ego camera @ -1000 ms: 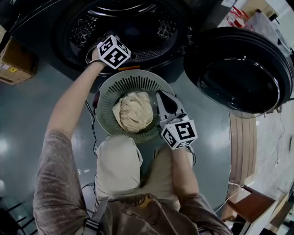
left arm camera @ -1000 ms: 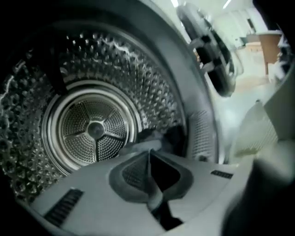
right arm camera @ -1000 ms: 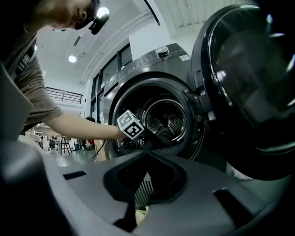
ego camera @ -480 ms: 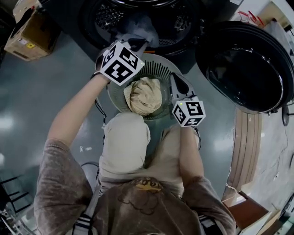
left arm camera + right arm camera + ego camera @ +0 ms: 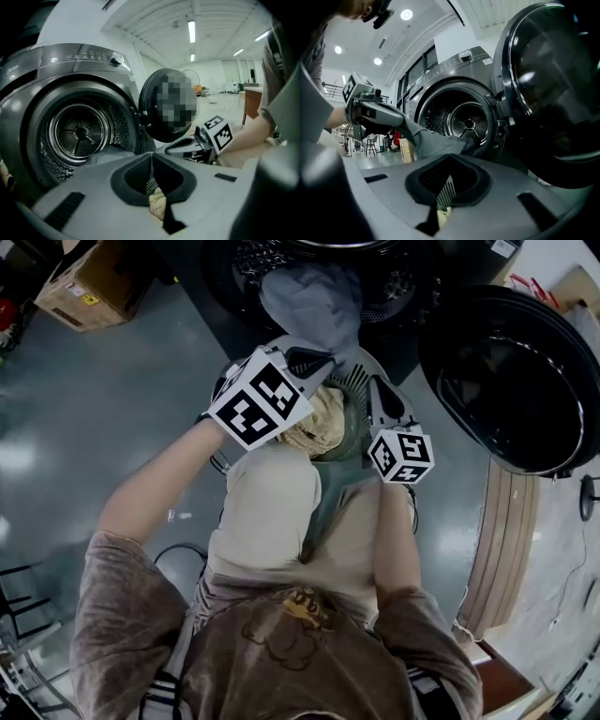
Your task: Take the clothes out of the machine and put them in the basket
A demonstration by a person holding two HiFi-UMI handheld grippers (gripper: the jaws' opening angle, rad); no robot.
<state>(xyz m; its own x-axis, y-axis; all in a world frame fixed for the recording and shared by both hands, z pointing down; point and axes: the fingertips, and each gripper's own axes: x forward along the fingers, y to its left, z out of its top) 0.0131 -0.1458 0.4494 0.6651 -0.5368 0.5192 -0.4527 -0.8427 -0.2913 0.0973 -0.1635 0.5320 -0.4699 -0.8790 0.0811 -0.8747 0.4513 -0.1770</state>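
"Where's the grey-blue cloth garment (image 5: 314,301)?"

"Half out of the dark machine's perforated drum (image 5: 398,282), stretched to the left gripper (image 5: 323,360). Its jaws clench it above the round grey slotted plastic basket (image 5: 352,390)."

"And the right gripper (image 5: 379,390)?"

"Jaws pressed together over the basket's rim. A crumpled beige cloth (image 5: 314,423) lies inside, and the round dark glass door (image 5: 506,390) hangs open alongside."

garment (image 5: 314,298): grey; cloth (image 5: 314,427): beige; basket (image 5: 351,388): grey-green, slatted
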